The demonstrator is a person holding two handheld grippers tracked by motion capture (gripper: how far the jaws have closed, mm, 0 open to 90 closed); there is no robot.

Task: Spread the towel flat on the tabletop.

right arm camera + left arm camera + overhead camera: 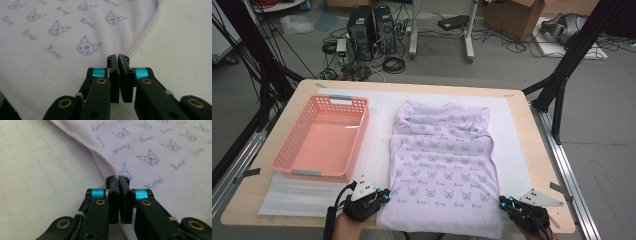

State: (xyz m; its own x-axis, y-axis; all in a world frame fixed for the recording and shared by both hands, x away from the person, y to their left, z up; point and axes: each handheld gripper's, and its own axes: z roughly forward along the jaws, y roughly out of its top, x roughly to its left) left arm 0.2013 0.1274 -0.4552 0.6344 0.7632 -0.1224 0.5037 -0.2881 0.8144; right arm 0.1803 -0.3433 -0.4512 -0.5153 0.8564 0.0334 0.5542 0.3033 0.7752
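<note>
A pale lilac shirt [442,150] printed with small blue cat faces lies flat on the white mat [377,150], its neck toward the far side. My left gripper [384,196] is at the shirt's near left corner. In the left gripper view the gripper [118,178] is shut on the stitched edge of the shirt [160,157], with a sliver of cloth showing between the jaws. My right gripper [504,202] is at the near right corner. In the right gripper view that gripper [118,57] is shut where the hem of the shirt [50,50] runs into its tips.
An empty pink plastic basket [332,100] stands on the left part of the mat. The wooden table [537,165] ends just behind both hands. Computer towers, cables and cardboard boxes sit on the floor beyond the table.
</note>
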